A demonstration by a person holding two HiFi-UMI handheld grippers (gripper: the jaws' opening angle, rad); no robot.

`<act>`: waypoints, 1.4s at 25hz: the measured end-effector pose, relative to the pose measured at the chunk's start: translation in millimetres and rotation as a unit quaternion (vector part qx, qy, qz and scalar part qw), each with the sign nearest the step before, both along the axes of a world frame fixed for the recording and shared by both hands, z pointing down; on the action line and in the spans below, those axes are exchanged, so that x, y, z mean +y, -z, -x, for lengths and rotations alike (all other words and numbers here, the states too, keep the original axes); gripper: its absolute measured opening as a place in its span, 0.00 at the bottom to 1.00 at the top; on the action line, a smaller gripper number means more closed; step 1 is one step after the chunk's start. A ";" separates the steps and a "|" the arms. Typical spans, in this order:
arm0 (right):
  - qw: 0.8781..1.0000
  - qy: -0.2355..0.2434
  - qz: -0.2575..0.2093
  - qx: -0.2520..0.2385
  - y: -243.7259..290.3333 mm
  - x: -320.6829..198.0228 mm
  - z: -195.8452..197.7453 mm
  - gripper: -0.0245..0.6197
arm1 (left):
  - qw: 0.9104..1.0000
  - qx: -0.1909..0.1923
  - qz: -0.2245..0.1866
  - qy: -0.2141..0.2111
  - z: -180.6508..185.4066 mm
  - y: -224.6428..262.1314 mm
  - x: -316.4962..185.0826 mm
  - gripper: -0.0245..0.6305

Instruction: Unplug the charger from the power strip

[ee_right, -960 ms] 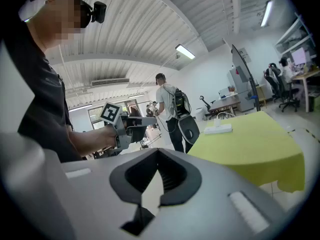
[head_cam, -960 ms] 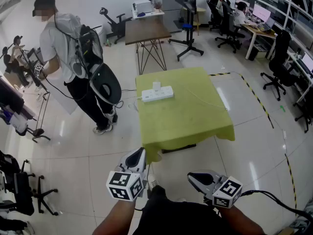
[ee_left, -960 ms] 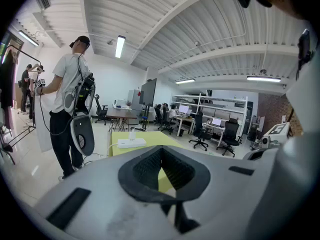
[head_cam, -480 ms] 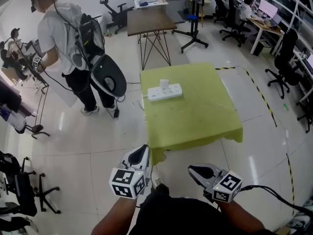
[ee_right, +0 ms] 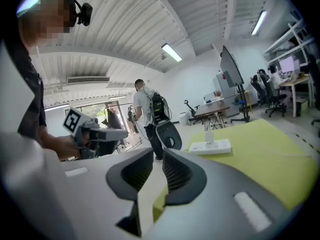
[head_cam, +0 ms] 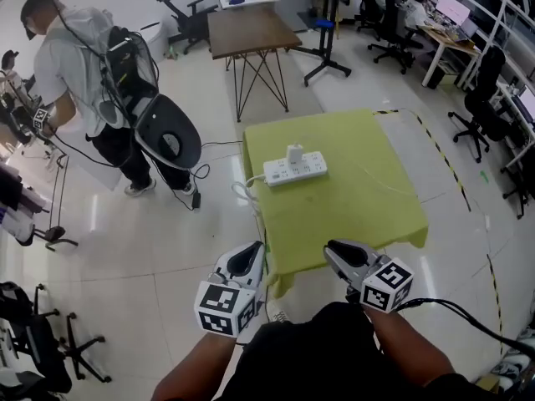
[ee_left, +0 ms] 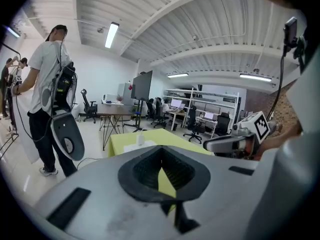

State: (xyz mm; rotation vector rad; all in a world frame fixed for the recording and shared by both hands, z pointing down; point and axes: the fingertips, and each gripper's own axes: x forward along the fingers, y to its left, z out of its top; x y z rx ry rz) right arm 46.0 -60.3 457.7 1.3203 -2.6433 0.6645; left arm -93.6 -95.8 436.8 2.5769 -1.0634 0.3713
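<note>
From the head view, a white power strip (head_cam: 294, 170) lies on the yellow-green table (head_cam: 368, 211), close to the left edge and a bit nearer the far edge than the near one. The white charger (head_cam: 294, 153) stands up out of it, not yet pulled out. The strip's cord hangs off the left edge. The left gripper (head_cam: 245, 260) and the right gripper (head_cam: 340, 255) are both back by the near edge, well apart from the strip. A person with a backpack (head_cam: 84, 73) stands on the floor off to the left. In the left gripper view, the left gripper's jaws are pressed together with nothing in them, and the strip (ee_left: 142, 145) is small and far ahead. In the right gripper view, the right gripper's (ee_right: 154, 171) jaws are opening with a thin gap and nothing between them, and the charger (ee_right: 209, 136) sits on the strip up ahead on the left. What could go wrong? The strip is loose on the cloth, so a pull on the charger alone may lift the whole strip or drag it off the left edge. One gripper likely has to hold the strip down. A small gap could also miss the charger, or bump it.
</note>
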 end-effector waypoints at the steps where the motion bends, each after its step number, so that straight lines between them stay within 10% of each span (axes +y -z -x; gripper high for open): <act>1: 1.000 -0.010 0.000 0.005 -1.8 -16.2 -0.1 0.14 | 1.000 0.000 0.007 -0.002 2.9 -3.9 -5.1 0.05; 9: 0.997 -0.048 0.048 0.043 -47.4 -124.5 -15.8 0.23 | 0.999 0.012 0.046 -0.020 -2.2 -31.0 -11.8 0.05; 22: 0.985 -0.100 0.124 0.070 -143.0 -310.5 -38.0 0.50 | 0.994 -0.010 0.070 0.083 36.9 -44.2 -68.0 0.05; 35: 0.978 -0.100 0.148 0.109 -192.3 -372.2 -26.9 0.52 | 0.985 -0.016 0.105 0.135 48.8 -68.3 -79.5 0.05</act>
